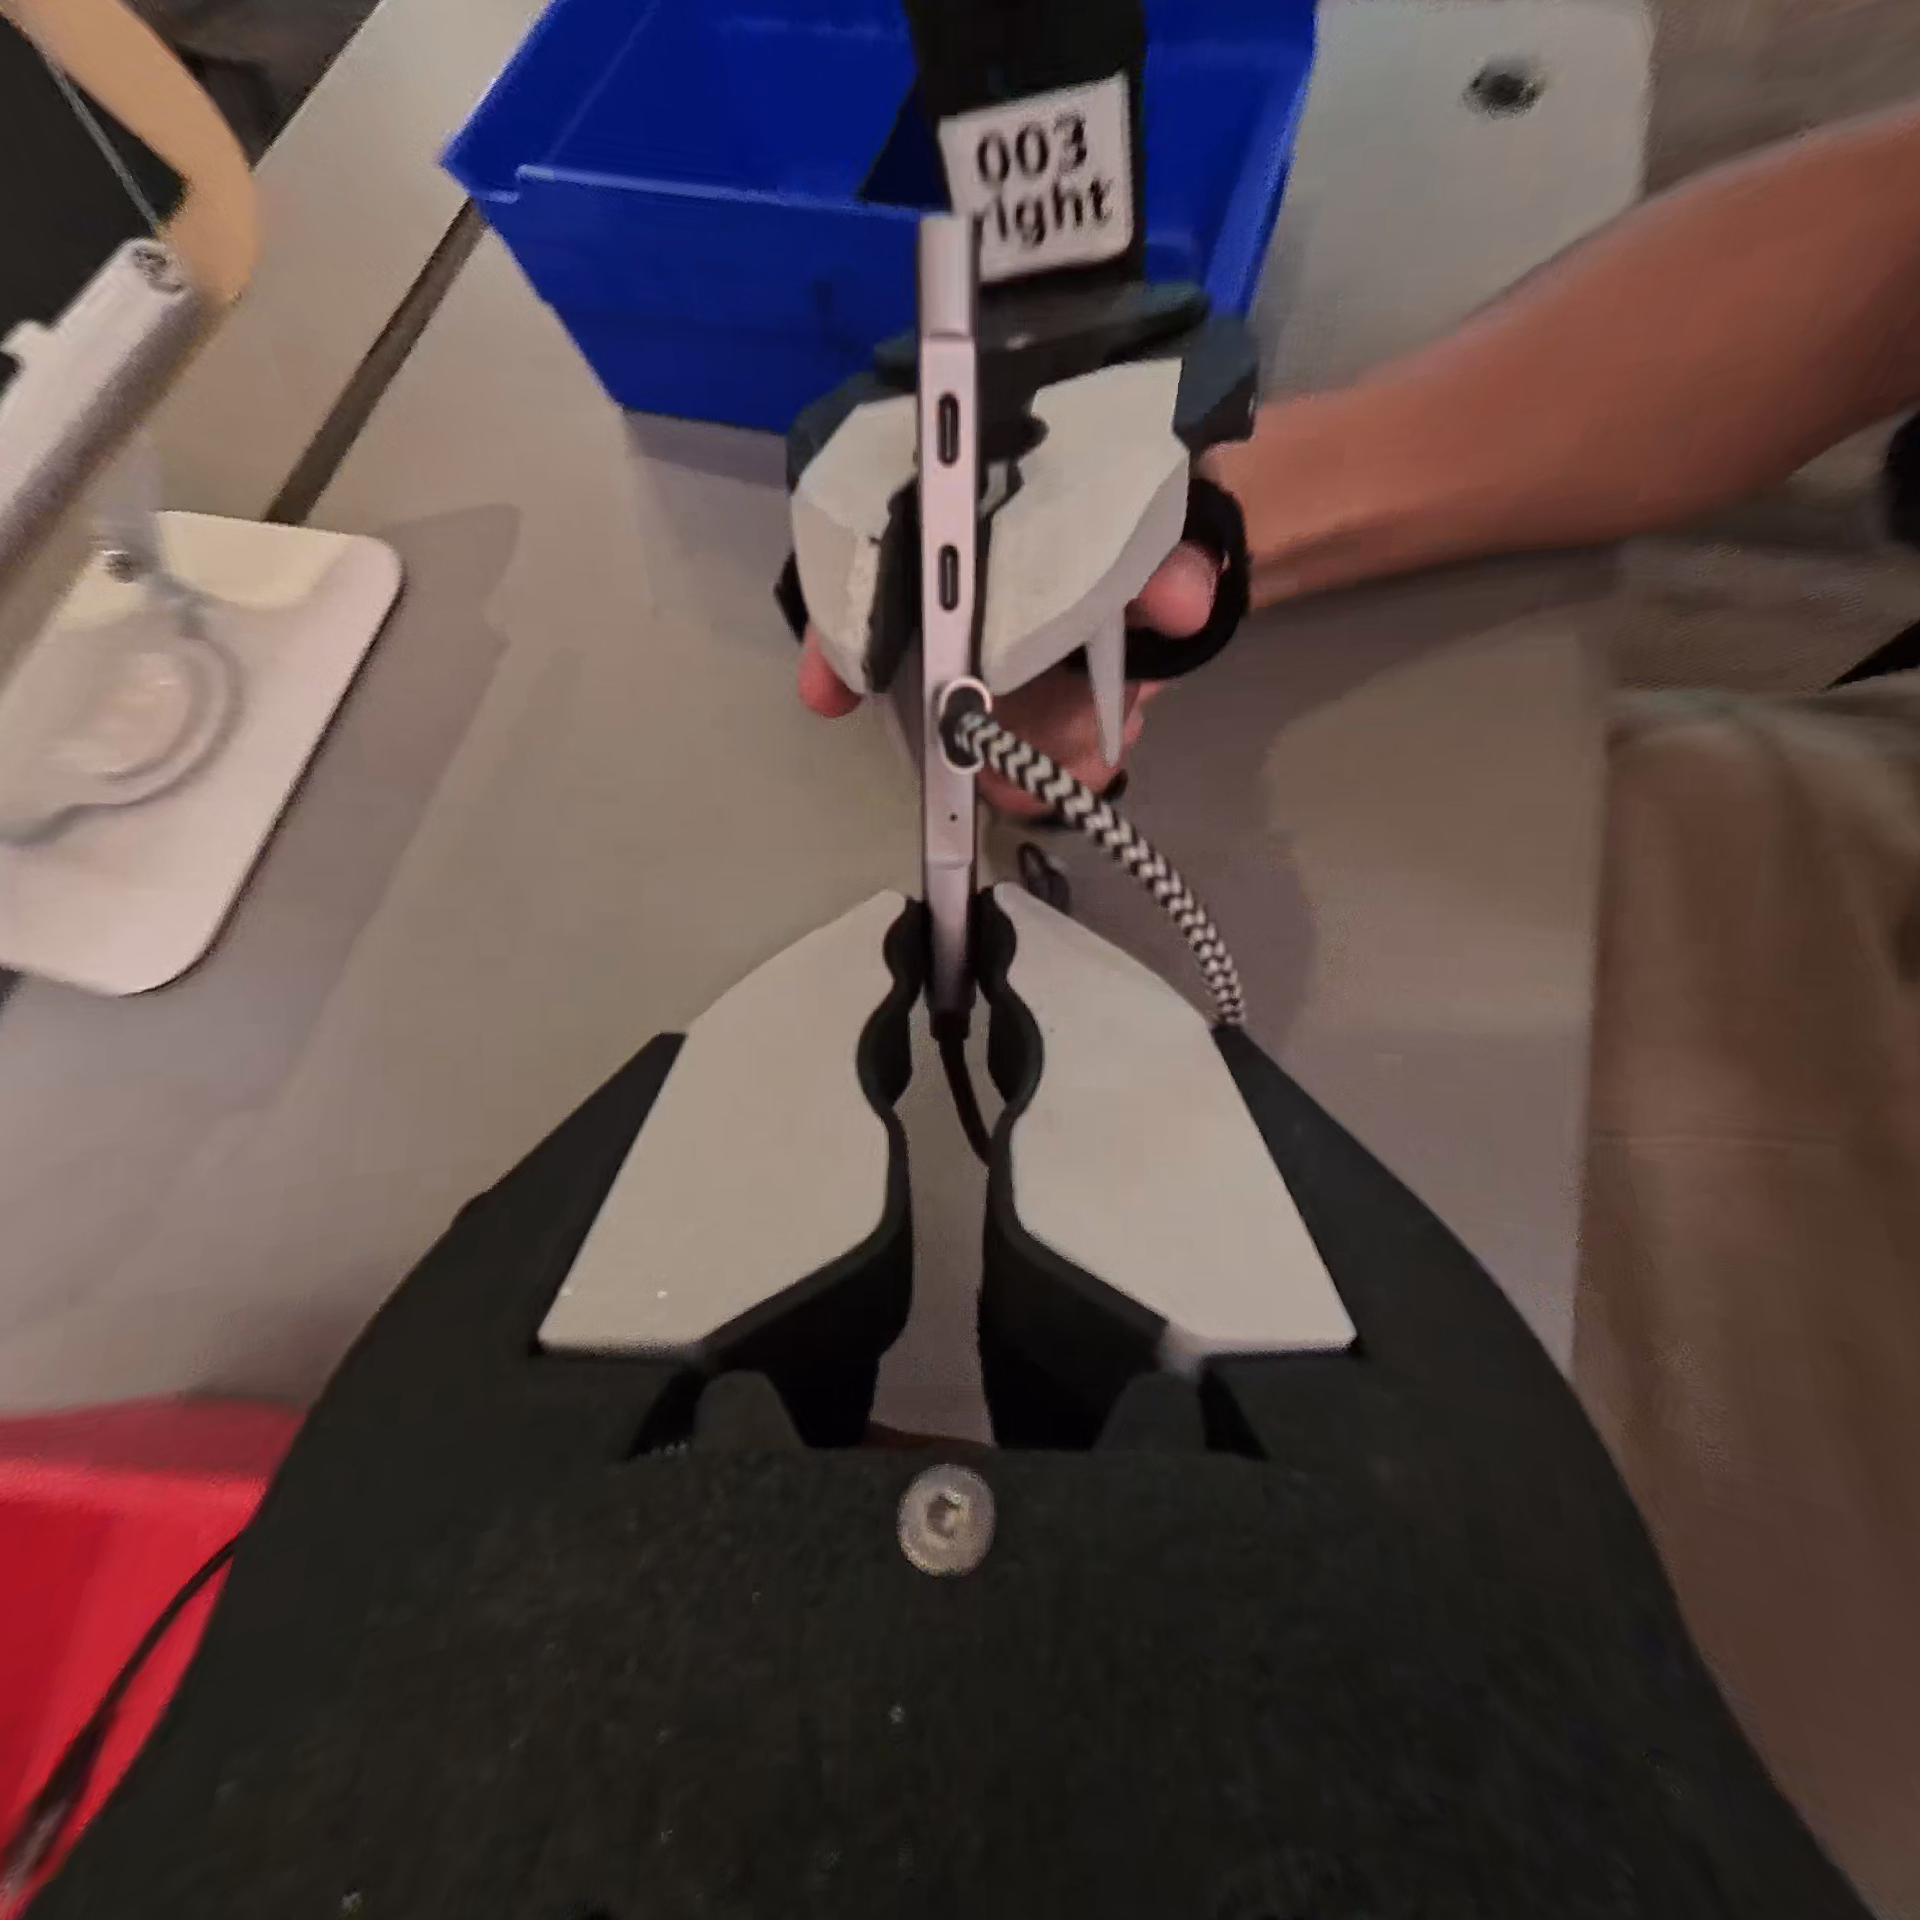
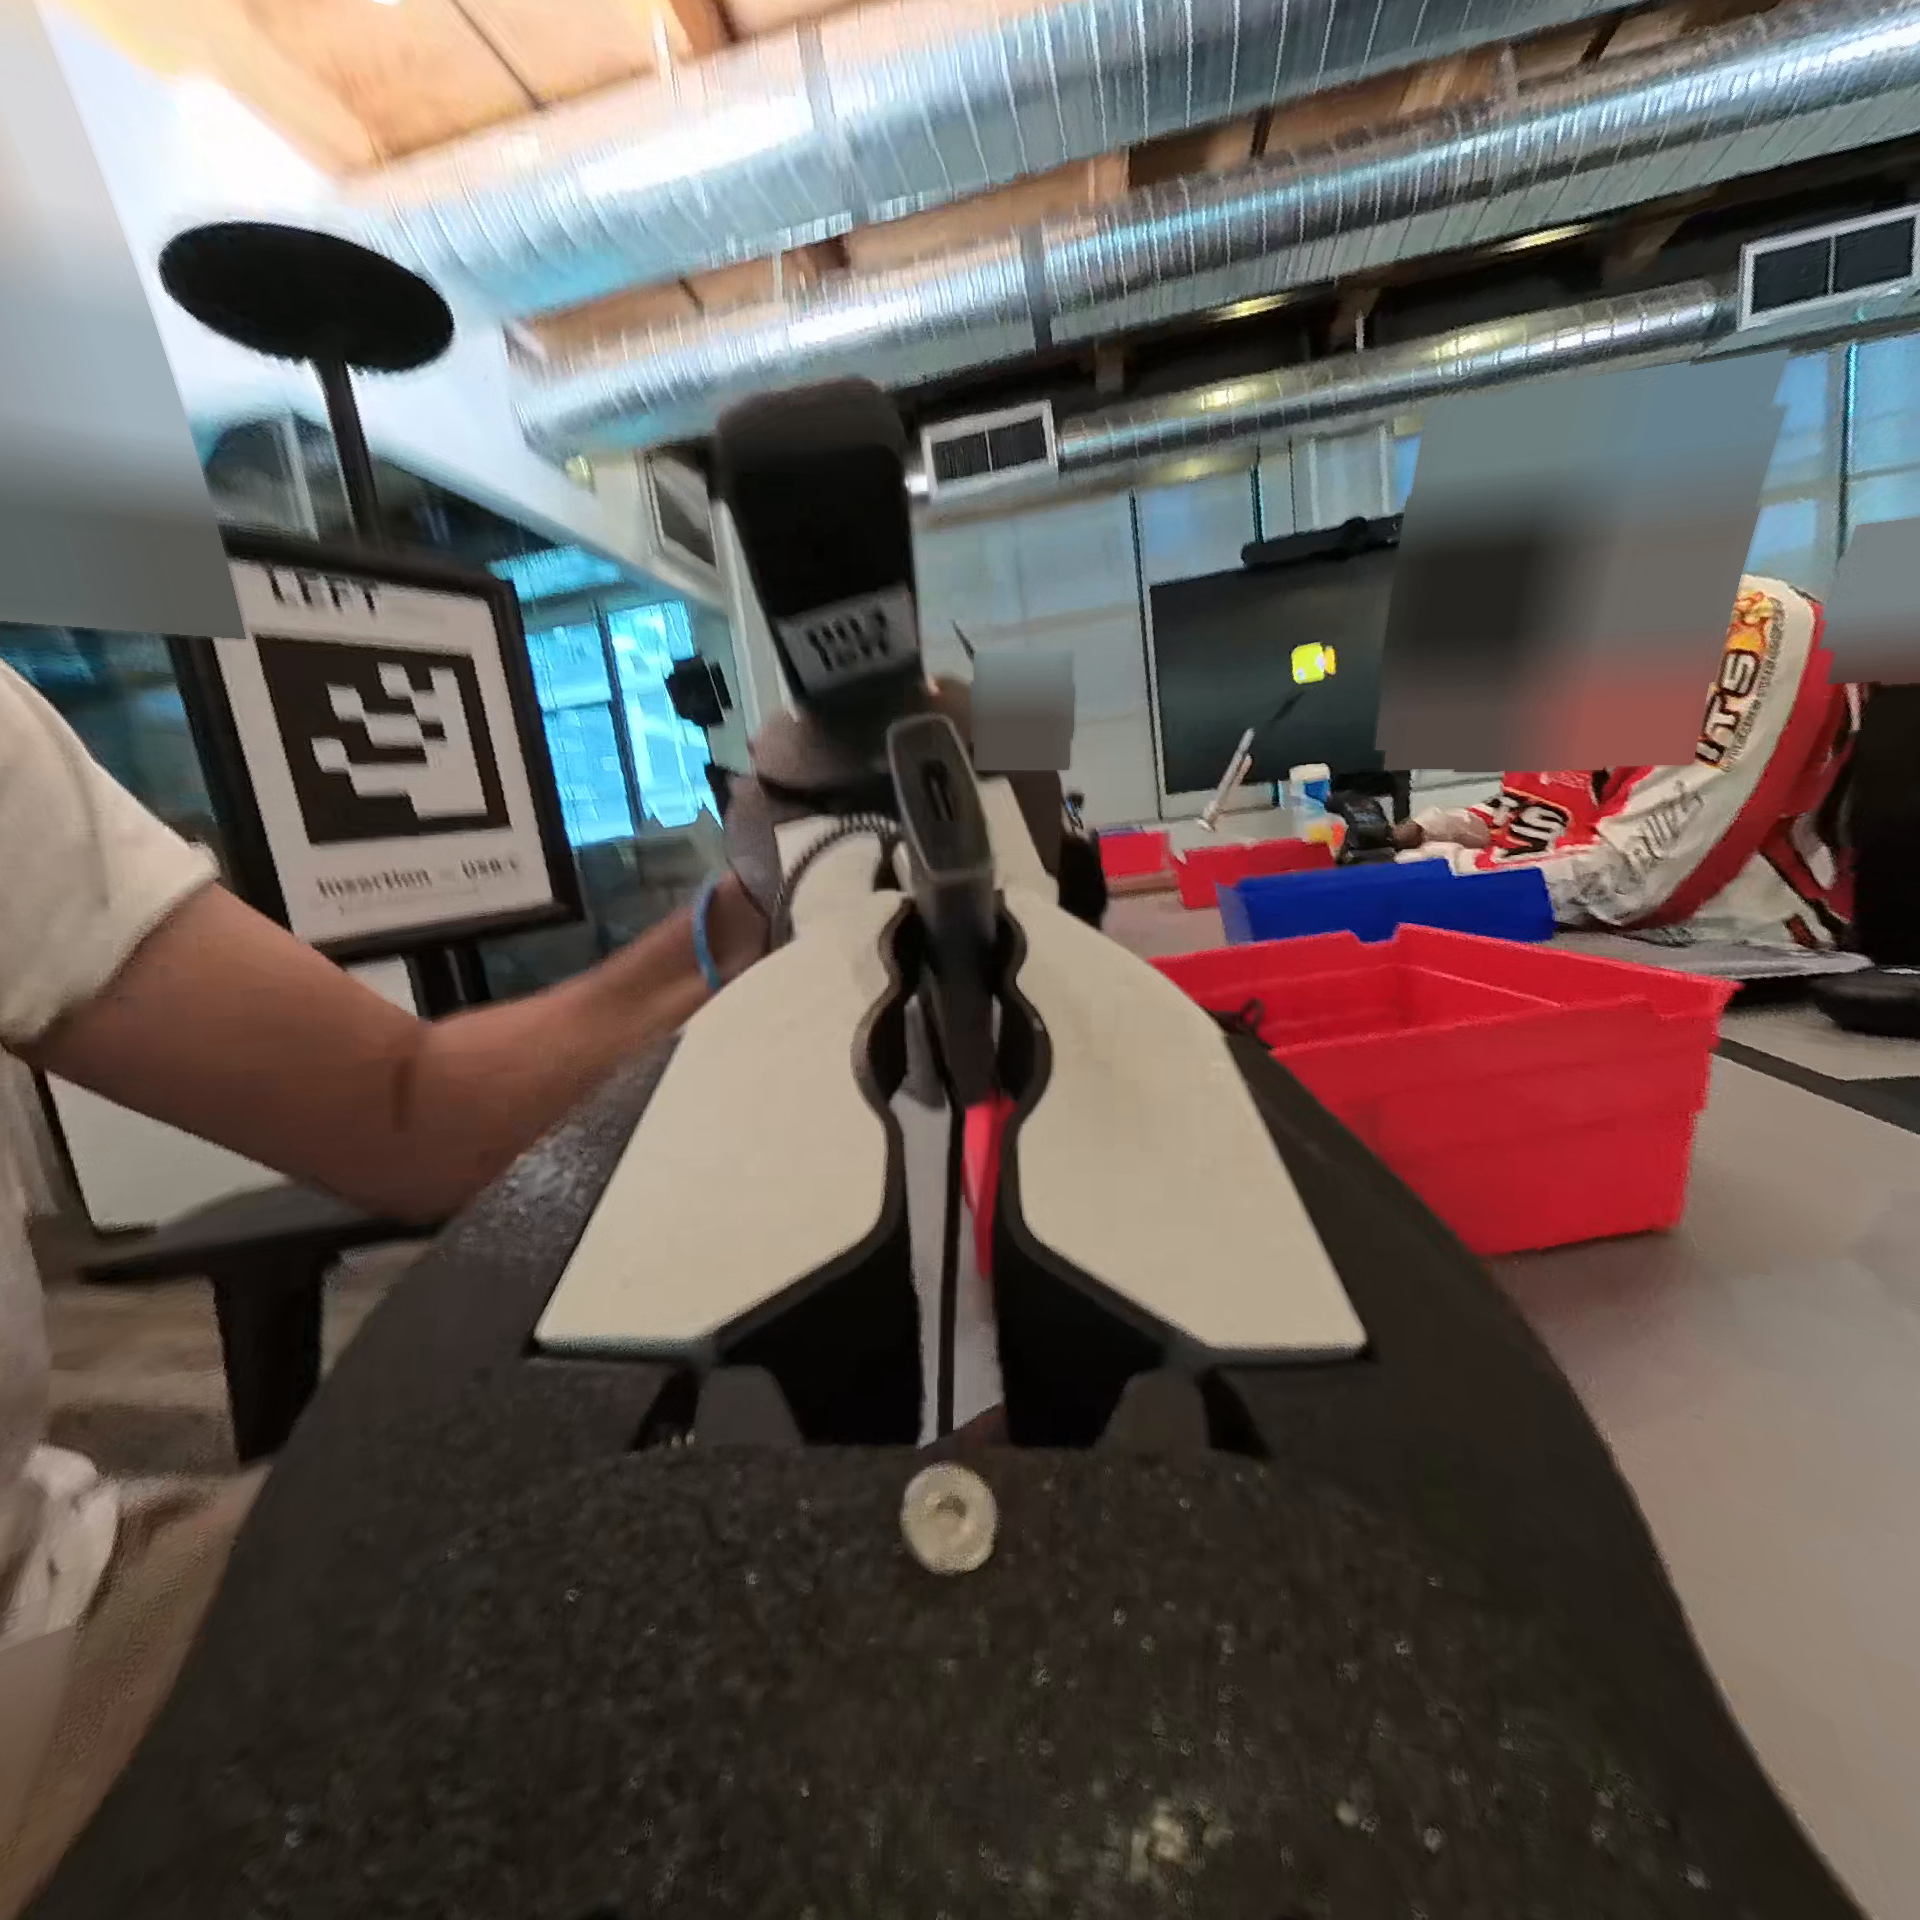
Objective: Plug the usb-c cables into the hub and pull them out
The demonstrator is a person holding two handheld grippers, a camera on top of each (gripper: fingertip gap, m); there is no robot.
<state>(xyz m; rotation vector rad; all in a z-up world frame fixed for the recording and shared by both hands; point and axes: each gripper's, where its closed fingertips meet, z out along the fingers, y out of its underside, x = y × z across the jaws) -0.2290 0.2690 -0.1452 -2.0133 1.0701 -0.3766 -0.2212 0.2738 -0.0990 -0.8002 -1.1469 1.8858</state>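
My left gripper [image 1: 951, 925] is shut on the near end of a slim silver hub [image 1: 948, 488], holding it edge-up above the table. Its edge shows two empty ports, and closer in a black-and-white braided cable [image 1: 1122, 842] is plugged in. My right gripper [image 1: 951, 582] faces me from behind the hub, its fingers on either side of it. In the right wrist view that gripper [image 2: 958, 935] is shut on a dark plug [image 2: 961, 987] with a thin black cable [image 2: 945, 1247]. The plug meets the hub's dark far edge [image 2: 940, 821]; I cannot tell whether it is seated.
A blue bin [image 1: 717, 270] stands behind the hub and a red bin [image 2: 1455, 1091] on the grey table to the right. A white stand base [image 1: 197, 727] sits at left. A framed marker sign [image 2: 384, 727] and a seated person's sleeve [image 2: 1662, 842] are beyond.
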